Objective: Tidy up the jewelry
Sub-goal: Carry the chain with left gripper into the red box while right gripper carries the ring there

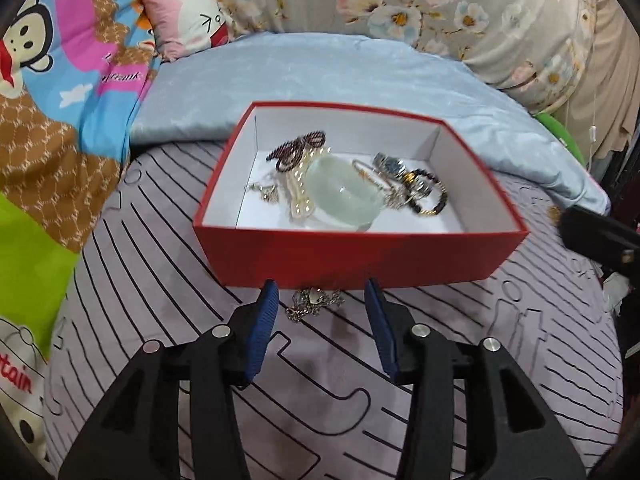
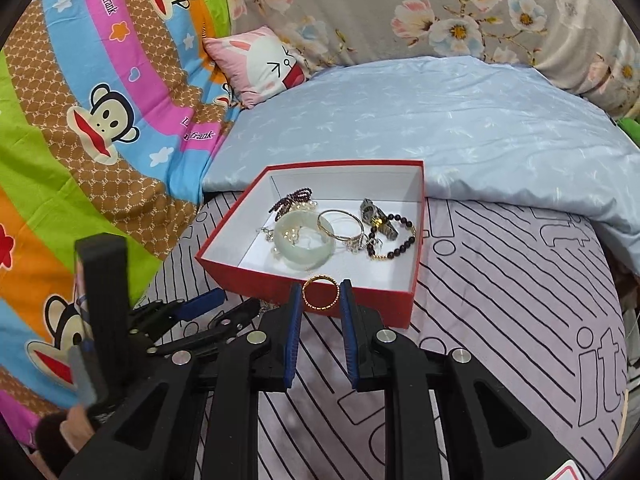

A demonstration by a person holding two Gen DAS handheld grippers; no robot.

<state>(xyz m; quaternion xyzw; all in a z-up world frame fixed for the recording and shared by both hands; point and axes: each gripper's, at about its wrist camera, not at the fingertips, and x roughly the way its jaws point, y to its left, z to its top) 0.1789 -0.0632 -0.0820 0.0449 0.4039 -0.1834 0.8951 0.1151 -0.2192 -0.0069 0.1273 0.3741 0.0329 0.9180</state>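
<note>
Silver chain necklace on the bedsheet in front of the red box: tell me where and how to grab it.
Grip the bunched middle of the chain necklace, around its pale pendant. It lies flat in a loose heap between the open left claw fingers, close to the red box, so come from above, near side.

A box (image 1: 352, 258) sits on the bed (image 1: 460, 360), its far side against a pillow (image 1: 360, 76). Behind the pillow lies a quilt (image 1: 460, 12); to the left, a blanket (image 1: 52, 128) with a small cushion (image 1: 188, 16) on it. In the box, a bangle (image 1: 342, 196) lies mid-floor, a bead bracelet (image 1: 298, 150) behind it to the left, a watch (image 1: 390, 165) and a second bead bracelet (image 1: 430, 196) to its right. A necklace (image 1: 314, 300) lies on the bed just before the box, between the left hand-held gripper (image 1: 320, 292) fingers. The right hand-held gripper (image 2: 320, 292) has a ring (image 2: 320, 292) between its fingers, before the box's near wall.
</note>
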